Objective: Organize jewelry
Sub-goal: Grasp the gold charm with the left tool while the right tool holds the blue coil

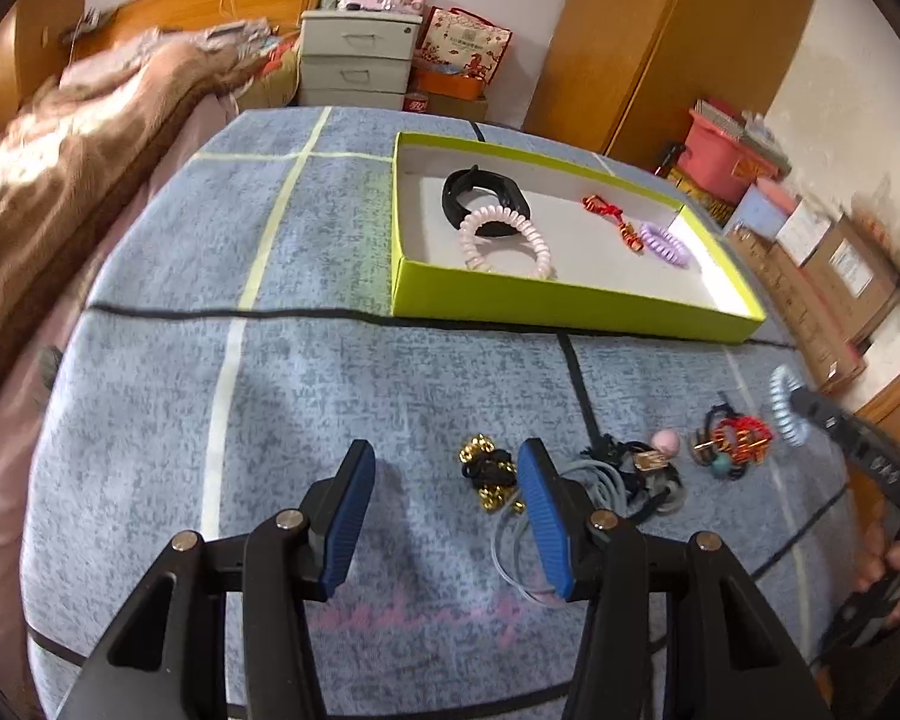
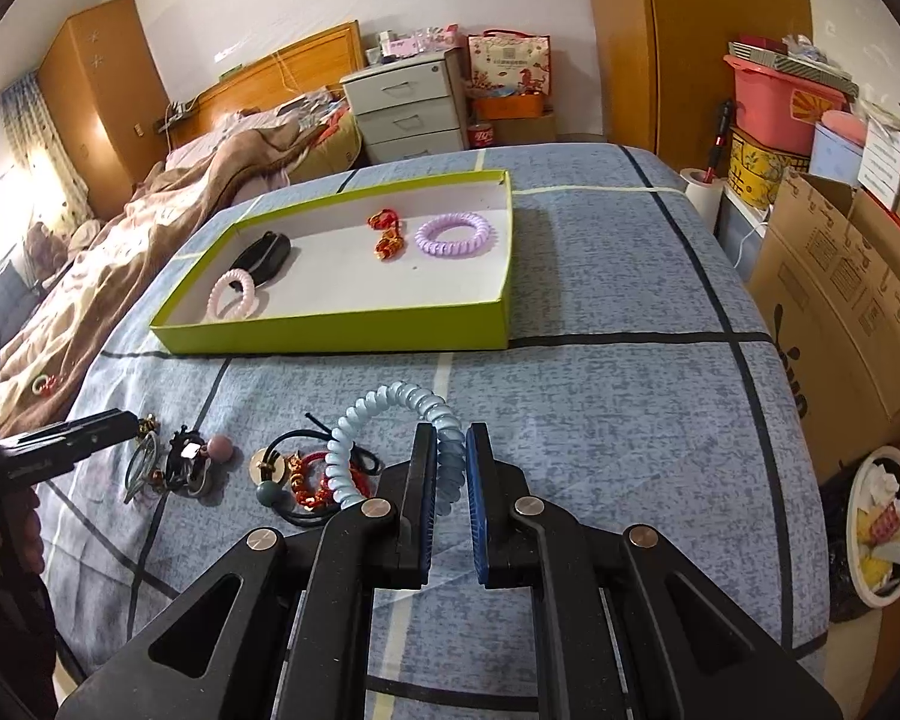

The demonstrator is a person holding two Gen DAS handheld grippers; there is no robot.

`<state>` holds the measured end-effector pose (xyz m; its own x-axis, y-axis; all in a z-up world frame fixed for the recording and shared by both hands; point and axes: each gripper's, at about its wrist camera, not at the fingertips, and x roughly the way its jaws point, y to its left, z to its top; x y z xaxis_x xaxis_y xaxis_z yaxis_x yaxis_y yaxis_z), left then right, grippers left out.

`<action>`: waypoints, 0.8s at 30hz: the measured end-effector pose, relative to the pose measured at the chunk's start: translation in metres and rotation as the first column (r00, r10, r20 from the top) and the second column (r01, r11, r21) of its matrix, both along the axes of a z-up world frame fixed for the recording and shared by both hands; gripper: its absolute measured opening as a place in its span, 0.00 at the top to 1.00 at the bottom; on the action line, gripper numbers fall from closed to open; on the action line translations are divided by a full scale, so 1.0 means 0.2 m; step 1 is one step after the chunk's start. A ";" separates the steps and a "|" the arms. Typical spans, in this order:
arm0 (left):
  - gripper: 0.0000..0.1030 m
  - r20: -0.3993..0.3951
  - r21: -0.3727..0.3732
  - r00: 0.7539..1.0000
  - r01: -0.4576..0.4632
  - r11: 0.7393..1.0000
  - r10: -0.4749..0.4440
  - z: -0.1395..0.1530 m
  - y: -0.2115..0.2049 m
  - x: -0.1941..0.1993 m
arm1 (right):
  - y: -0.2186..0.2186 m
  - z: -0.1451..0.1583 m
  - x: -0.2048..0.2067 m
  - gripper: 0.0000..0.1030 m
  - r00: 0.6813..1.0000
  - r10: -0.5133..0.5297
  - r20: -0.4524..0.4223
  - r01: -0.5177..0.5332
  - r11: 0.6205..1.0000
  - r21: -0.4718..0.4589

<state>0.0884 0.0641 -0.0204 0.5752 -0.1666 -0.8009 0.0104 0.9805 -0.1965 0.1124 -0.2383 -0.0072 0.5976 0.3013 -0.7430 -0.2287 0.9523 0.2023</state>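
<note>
My right gripper (image 2: 450, 438) is shut on a light blue spiral hair tie (image 2: 378, 420), lifted above the blue cloth; it also shows in the left wrist view (image 1: 786, 405). My left gripper (image 1: 447, 462) is open and empty, low over the cloth, with a gold and black hair tie (image 1: 492, 471) just ahead of its right finger. A green box (image 2: 342, 333) holds a black band (image 2: 264, 258), a pink spiral tie (image 2: 231, 294), a red ornament (image 2: 387, 234) and a purple spiral tie (image 2: 456, 234). Loose ties and beads (image 2: 306, 474) lie in front of the box.
A bed with a brown blanket (image 2: 168, 222) lies to the left. A grey drawer unit (image 2: 405, 108) stands behind the table. Cardboard boxes (image 2: 840, 294) and a bin (image 2: 882, 528) stand at the right. The cloth-covered table's edge (image 2: 792, 420) drops off at the right.
</note>
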 end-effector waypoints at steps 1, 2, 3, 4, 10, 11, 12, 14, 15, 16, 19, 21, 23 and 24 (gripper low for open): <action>0.51 -0.008 0.007 1.000 0.003 1.000 -0.003 -0.01 -0.01 0.01 | 0.00 0.00 0.00 0.90 1.000 0.001 0.000 -0.001 1.000 0.001; 0.53 -0.012 0.005 1.000 0.008 1.000 -0.008 -0.01 -0.01 0.01 | -0.01 0.00 0.00 0.90 1.000 0.000 0.002 0.000 1.000 0.001; 0.54 -0.012 0.006 1.000 0.009 1.000 -0.009 -0.01 -0.02 0.01 | -0.01 0.01 0.00 0.90 1.000 0.000 0.004 0.000 1.000 0.005; 0.54 -0.015 0.020 1.000 0.010 1.000 -0.009 -0.02 -0.03 0.02 | -0.01 0.01 0.00 0.90 1.000 0.001 0.004 -0.001 1.000 0.008; 0.56 -0.016 0.070 1.000 0.005 0.998 -0.004 -0.02 -0.07 0.02 | 0.00 0.01 0.00 0.90 1.000 0.004 0.007 -0.004 1.000 0.018; 0.57 -0.014 0.078 1.000 0.003 0.997 -0.002 -0.02 -0.07 0.03 | 0.00 0.01 0.00 0.90 1.000 0.006 0.005 -0.006 1.000 0.021; 0.57 -0.014 0.092 1.000 0.004 0.996 -0.003 -0.02 -0.08 0.03 | 0.00 0.01 0.00 0.90 1.000 0.007 0.005 -0.007 1.000 0.023; 0.58 -0.014 0.110 1.000 0.008 0.994 -0.006 -0.02 -0.09 0.04 | 0.00 0.00 0.00 0.90 1.000 0.005 0.004 -0.005 1.000 0.022; 0.59 -0.013 0.115 1.000 0.010 0.993 -0.009 -0.02 -0.10 0.04 | 0.00 0.00 0.00 0.90 1.000 0.005 0.003 -0.005 1.000 0.023; 0.66 -0.011 0.119 1.000 0.016 0.993 -0.015 -0.02 -0.11 0.03 | 0.00 0.00 0.00 0.90 1.000 0.005 0.003 -0.005 1.000 0.023; 0.78 -0.008 0.137 0.999 0.035 0.990 -0.034 -0.02 -0.12 0.03 | 0.00 0.00 0.00 0.90 1.000 0.005 0.007 -0.005 1.000 0.017; 0.81 -0.009 0.123 0.999 0.037 0.992 -0.036 -0.02 -0.12 0.03 | 0.01 0.00 0.00 0.90 1.000 0.005 0.005 -0.005 1.000 0.017; 0.81 -0.008 0.113 0.999 0.035 0.993 -0.034 -0.02 -0.11 0.02 | 0.01 0.00 0.00 0.90 1.000 0.006 0.003 -0.006 1.000 0.018; 0.81 -0.007 0.111 0.999 0.035 0.993 -0.034 -0.02 -0.11 0.02 | 0.02 0.00 0.00 0.90 1.000 0.007 0.004 -0.007 1.000 0.017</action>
<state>0.0924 0.0427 -0.0236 0.5665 -0.0961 -0.8185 0.0440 0.9953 -0.0864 0.1121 -0.2349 -0.0068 0.5986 0.3176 -0.7354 -0.2358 0.9472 0.2172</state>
